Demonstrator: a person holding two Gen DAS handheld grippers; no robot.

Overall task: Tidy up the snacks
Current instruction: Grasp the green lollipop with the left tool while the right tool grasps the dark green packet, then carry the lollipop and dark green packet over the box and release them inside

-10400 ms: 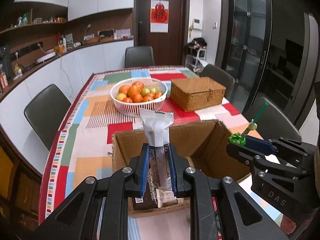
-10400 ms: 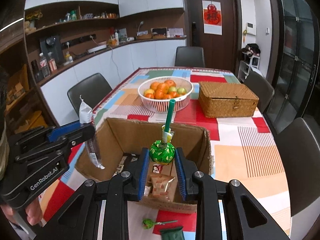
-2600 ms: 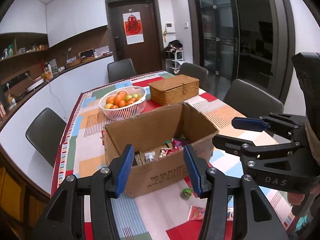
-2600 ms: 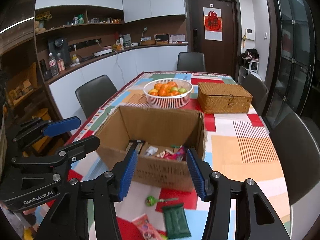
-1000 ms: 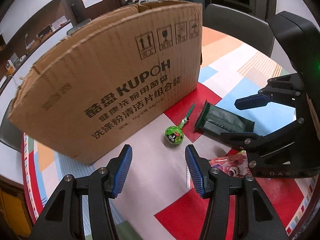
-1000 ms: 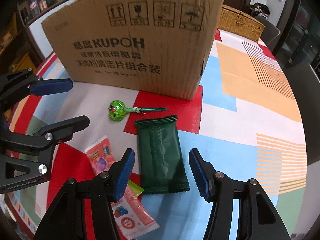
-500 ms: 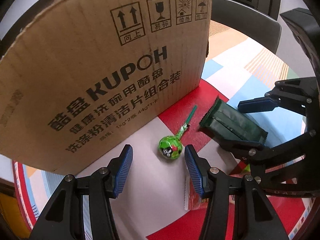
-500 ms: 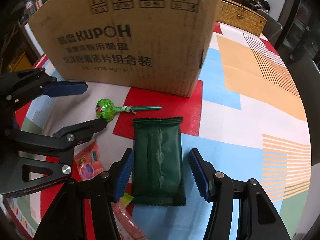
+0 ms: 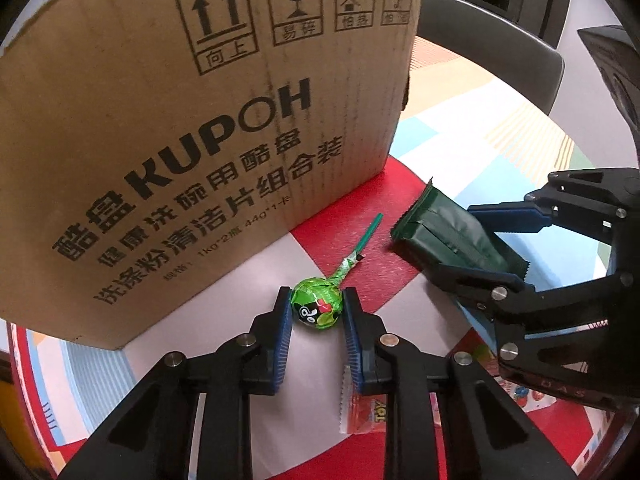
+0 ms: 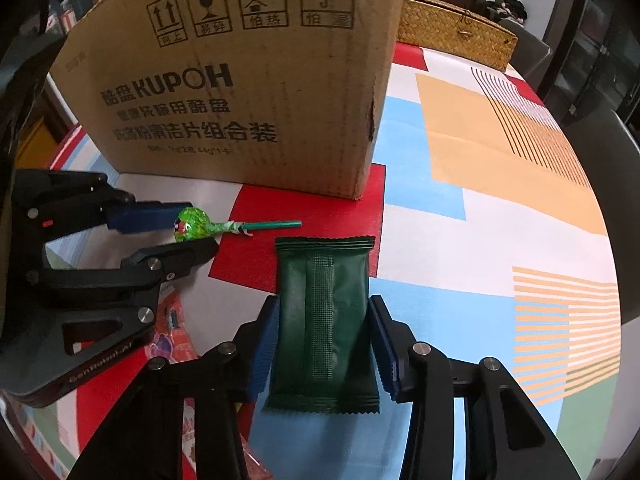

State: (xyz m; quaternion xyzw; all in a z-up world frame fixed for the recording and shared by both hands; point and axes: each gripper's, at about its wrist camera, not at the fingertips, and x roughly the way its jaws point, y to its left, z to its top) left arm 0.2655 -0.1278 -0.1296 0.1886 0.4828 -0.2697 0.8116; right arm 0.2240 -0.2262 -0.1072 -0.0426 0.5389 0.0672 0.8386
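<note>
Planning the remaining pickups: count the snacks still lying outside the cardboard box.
3, others possibly hidden: lollipop between the left fingers, green packet between the right fingers, red sachet beneath the left gripper.

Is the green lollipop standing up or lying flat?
Lying flat: the green lollipop rests on the tablecloth, stick level toward the box, head between the left tongs.

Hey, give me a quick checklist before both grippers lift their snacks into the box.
1. Left gripper closed on lollipop head: ok, pads touch both sides.
2. Right gripper closed on green packet: ok, pads meet its edges.
3. Lollipop stick free of packet: ok, a gap shows.
4. Red packets beneath left gripper not pinched: cannot tell.
5. Box top open, room inside: cannot tell, only its front wall shows.
6. Grippers apart from each other: ok.
</note>
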